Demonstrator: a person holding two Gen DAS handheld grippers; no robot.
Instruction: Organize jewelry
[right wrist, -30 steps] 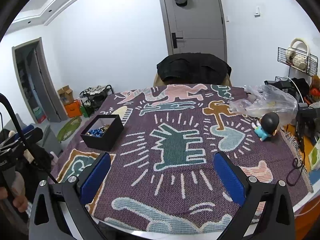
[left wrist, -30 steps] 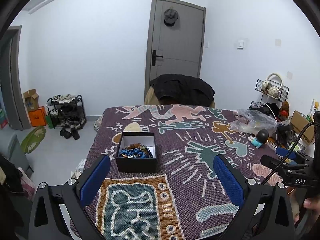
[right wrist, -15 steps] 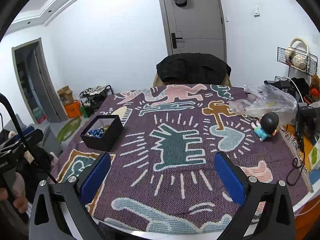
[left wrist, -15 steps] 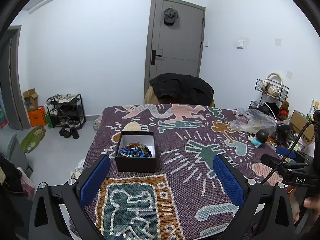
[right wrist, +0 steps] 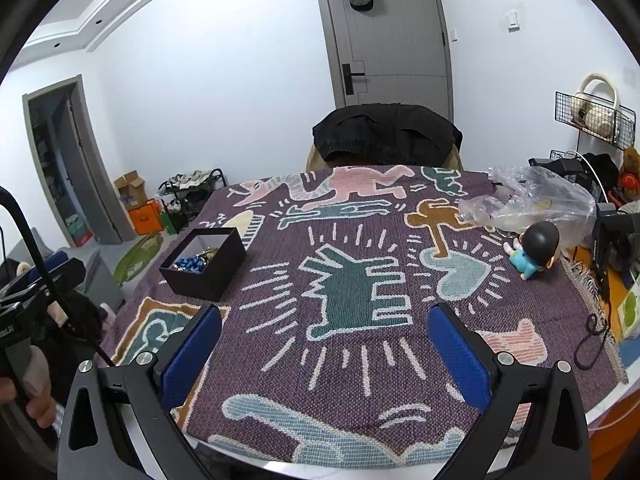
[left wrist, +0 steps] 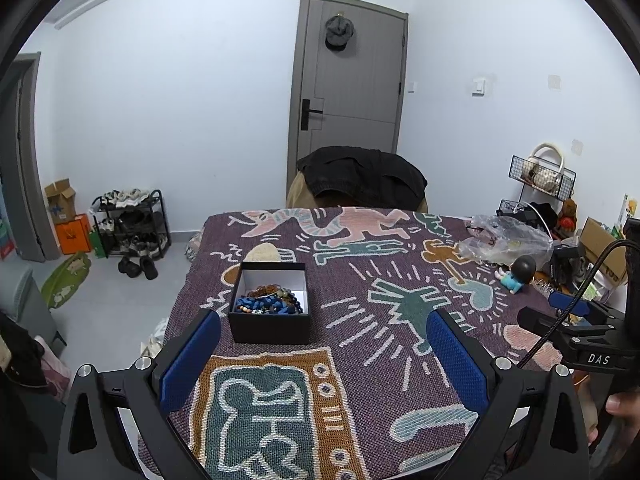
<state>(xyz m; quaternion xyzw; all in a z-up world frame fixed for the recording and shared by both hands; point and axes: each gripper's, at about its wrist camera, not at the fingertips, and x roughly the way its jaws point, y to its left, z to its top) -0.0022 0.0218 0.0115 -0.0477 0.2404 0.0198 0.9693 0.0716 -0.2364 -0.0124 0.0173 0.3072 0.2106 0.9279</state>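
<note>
**A:** So what's the layout here? Big patterned blanket over the bench, black box sitting toward its left side, and the jewelry is all heaped inside that box: blue beads, some brownish strands, kind of tangled. Nothing loose on the blanket that I can spot.

**B:** Yep. Could be stuff waiting to get sorted out, or everything already gathered in. Can't call it from this.

**A:** And the fingers?

**B:** Left gripper is spread wide, holding nothing, hanging just short of the box. Right gripper is the same, wide apart and empty, over the middle of the blanket, well away from the box.

**A:** Tips if anything goes in there?

**B:** Come straight down, pinch one strand only, lift slowly. Tangles will drag the neighbours, and that light box may slide.
</note>
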